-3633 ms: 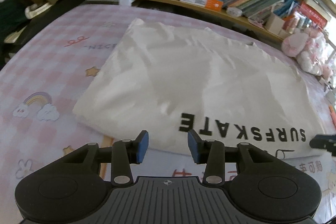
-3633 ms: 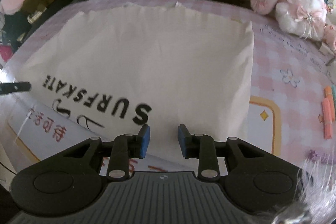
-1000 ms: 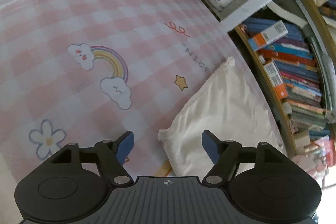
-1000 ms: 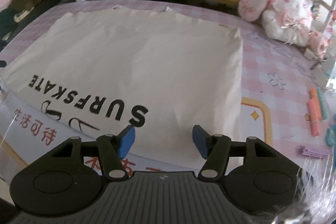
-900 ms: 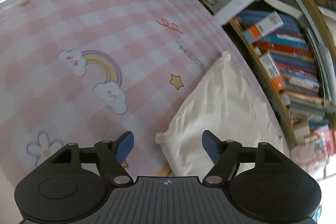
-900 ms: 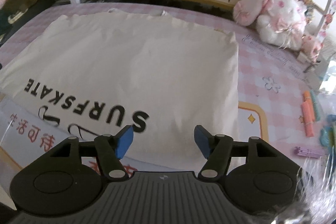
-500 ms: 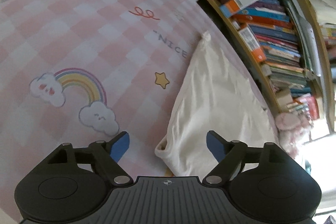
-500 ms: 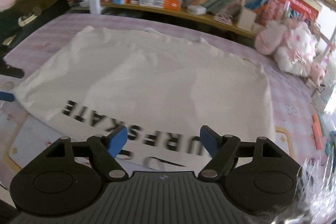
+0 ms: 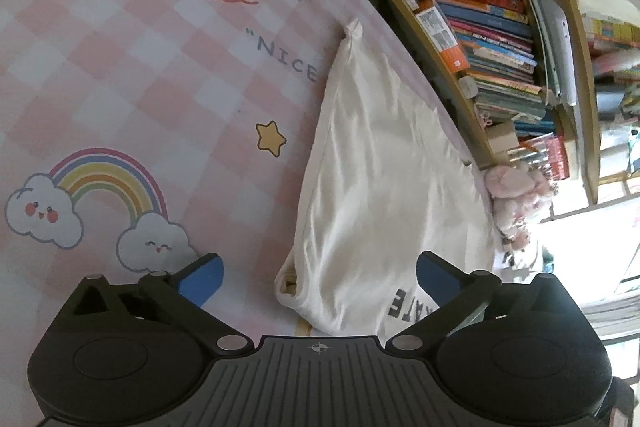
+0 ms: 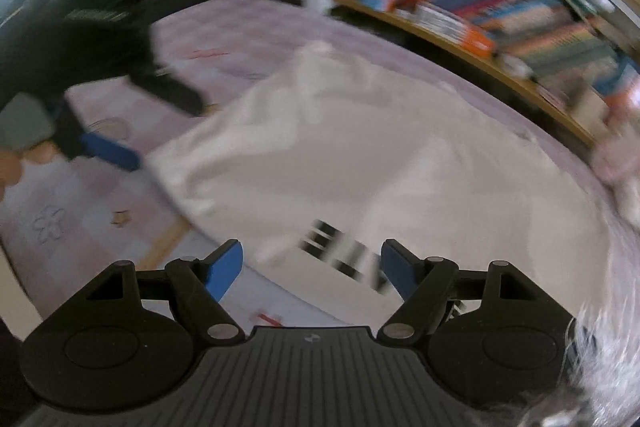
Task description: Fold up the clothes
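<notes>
A cream-white folded cotton T-shirt (image 9: pixel 384 187) with black block lettering lies flat on a pink-and-white checked bed sheet (image 9: pixel 132 67) printed with a rainbow, clouds, a yellow star and the word "NICE". The garment sits towards the side of the bed nearest a curved wooden bookshelf (image 9: pixel 496 39) packed with colourful books, and a pink plush toy (image 9: pixel 516 195) rests just beside its far edge.

In the left wrist view, the left gripper (image 9: pixel 320 273) has its black arms and blue pads spread wide apart. The near corner of the T-shirt, a small rumpled fold, lies between the two pads without touching either. The left-hand pad hangs over the bare sheet beside a printed cloud, and the right-hand pad hangs over the shirt next to the letters "ATE".

The right wrist view is blurred. The right gripper (image 10: pixel 312 271) is likewise spread wide, holding nothing, its blue pads hovering above the near edge of the T-shirt (image 10: pixel 380 155) where the smeared black lettering runs. Further left in this view, the left gripper (image 10: pixel 108 151) shows as a dark shape with one blue pad close to the shirt's corner, and part of a person's hand appears at the frame's edge beside it. The bookshelf (image 10: pixel 460 19) curves across the background behind the bed.
</notes>
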Demonstrator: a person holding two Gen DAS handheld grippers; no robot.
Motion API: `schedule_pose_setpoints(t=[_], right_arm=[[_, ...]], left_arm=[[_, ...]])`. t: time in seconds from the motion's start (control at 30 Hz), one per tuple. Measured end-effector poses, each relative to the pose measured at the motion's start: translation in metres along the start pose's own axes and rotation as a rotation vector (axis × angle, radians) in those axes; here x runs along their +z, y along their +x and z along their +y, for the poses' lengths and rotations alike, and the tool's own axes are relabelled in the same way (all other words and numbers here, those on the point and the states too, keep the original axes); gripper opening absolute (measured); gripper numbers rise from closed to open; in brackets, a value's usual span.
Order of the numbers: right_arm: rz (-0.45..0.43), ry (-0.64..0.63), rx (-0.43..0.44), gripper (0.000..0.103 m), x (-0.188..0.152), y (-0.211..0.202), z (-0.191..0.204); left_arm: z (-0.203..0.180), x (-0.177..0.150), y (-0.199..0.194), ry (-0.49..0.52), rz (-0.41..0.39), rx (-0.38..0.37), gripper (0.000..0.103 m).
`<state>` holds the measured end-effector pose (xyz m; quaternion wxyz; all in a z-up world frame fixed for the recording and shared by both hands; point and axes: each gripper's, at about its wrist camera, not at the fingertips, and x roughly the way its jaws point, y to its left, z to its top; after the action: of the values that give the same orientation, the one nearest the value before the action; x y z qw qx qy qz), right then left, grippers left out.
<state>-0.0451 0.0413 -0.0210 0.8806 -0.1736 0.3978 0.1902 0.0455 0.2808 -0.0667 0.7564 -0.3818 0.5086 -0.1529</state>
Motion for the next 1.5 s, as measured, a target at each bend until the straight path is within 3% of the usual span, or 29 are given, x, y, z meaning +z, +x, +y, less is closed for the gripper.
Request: schedule_pose_setpoints(t=[0.27,0.4,0.5,0.57,0.63,0.73,0.97,1.2,1.3,1.37,1.43,1.5], right_arm=[[0.028,-0.234,0.071,0.073,0.026,0.030,0.054],[0.057,-0.305,0.087,0.067,0.029,0.041,0.068],[0.083,-0.318,0.086,0.043,0.031,0.048,0.071],[0.084,-0.291,0.097,0.037,0.033,0.050,0.067],[0.089,-0.266,0.113,0.012,0.035,0.052,0.063],[0.073,-0.223,0.116,0.004,0.038,0.047,0.057],[-0.049,0.046,0.095,0.004,0.060,0.003,0.012],[-0.052,0.128,0.136,0.003,0.067,-0.015,-0.001],[-0.030,0.126,0.162,0.003,0.065,-0.012,0.003],[-0.016,0.125,0.179,0.008,0.063,-0.011,0.006],[-0.001,0.123,0.196,0.044,0.061,-0.009,0.008],[-0.002,0.131,0.201,0.049,0.060,-0.011,0.007]], left_arm=[[0.013,0.003,-0.003,-0.072,-0.009,-0.061,0.103],[0.015,0.004,-0.003,-0.077,-0.009,-0.070,0.103],[0.018,0.004,-0.004,-0.080,-0.003,-0.083,0.103],[0.021,0.005,-0.004,-0.090,0.000,-0.092,0.103],[0.024,0.006,-0.003,-0.114,0.008,-0.106,0.103],[0.029,0.008,0.001,-0.178,0.035,-0.136,0.103],[0.038,0.011,0.015,-0.312,0.094,-0.210,0.103],[0.032,0.011,0.037,-0.386,0.115,-0.359,0.103],[0.026,0.010,0.046,-0.381,0.138,-0.347,0.103],[0.023,0.011,0.049,-0.363,0.146,-0.346,0.103],[0.021,0.010,0.050,-0.358,0.146,-0.341,0.103],[0.021,0.010,0.050,-0.361,0.140,-0.339,0.103]])
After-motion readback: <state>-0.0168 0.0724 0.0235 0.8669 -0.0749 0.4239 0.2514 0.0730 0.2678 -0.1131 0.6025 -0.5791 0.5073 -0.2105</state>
